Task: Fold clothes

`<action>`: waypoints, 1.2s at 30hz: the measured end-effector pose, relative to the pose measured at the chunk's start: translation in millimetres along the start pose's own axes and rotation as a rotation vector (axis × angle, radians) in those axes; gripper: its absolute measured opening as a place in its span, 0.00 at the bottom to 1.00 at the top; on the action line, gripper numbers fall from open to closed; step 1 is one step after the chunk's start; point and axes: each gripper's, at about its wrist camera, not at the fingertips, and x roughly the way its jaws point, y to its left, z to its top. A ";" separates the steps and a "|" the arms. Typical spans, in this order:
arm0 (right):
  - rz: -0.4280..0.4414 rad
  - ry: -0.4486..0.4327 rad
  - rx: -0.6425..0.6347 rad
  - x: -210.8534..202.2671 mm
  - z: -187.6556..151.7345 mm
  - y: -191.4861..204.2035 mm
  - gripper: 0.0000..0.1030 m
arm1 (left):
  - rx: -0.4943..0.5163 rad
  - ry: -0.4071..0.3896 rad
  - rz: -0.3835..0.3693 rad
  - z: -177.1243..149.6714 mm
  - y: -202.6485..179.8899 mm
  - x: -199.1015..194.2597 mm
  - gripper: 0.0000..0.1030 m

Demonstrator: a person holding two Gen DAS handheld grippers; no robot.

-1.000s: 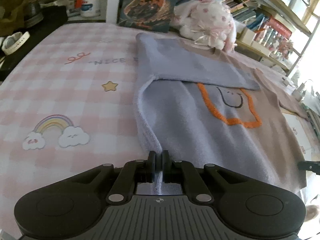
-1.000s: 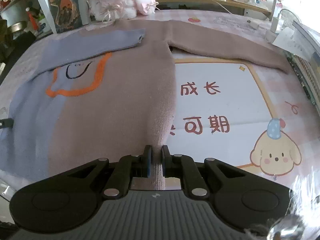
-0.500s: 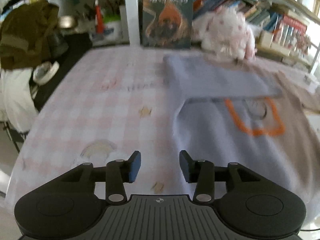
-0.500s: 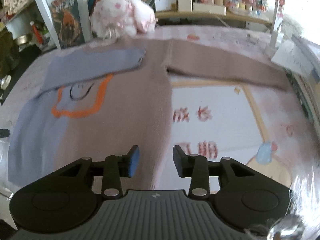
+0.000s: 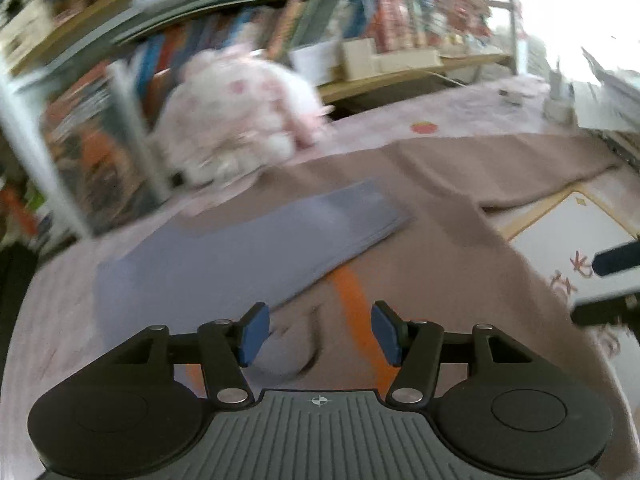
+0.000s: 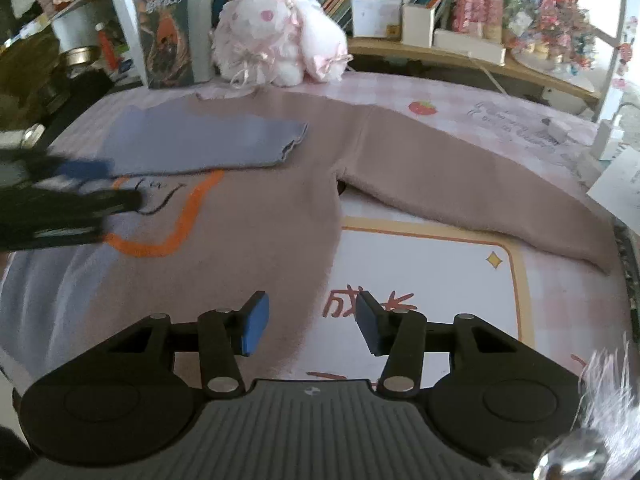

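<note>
Right wrist view: my right gripper and left gripper hover wide apart, empty, above the sweater; a careless pinch could drag its folded blue sleeve loose.

Black gripper, blue pads (silver screws), ribbed grey housing

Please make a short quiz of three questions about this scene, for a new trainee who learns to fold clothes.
1. True or false: the right gripper is holding the sweater.
2. Which sleeve is already folded across the chest? A. the blue sleeve B. the brown sleeve
3. What soft thing sits behind the sweater's collar?

Key:
1. False; both the right and the left gripper are open and empty.
2. A.
3. A white and pink plush toy.
</note>
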 end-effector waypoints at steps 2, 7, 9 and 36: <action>0.015 0.010 -0.006 3.0 -1.9 -8.2 0.44 | 0.033 -0.008 0.009 10.3 -16.5 14.9 0.56; 0.056 0.026 -0.001 7.9 -4.3 -24.0 0.44 | 0.089 -0.019 0.045 32.4 -41.3 48.1 0.56; 0.073 0.028 -0.007 9.7 -3.3 -27.4 0.44 | 0.098 -0.012 0.059 37.8 -45.3 59.9 0.59; 0.076 0.061 -0.027 19.5 -5.7 -24.8 0.44 | -0.336 -0.177 0.280 32.1 126.5 -4.5 0.06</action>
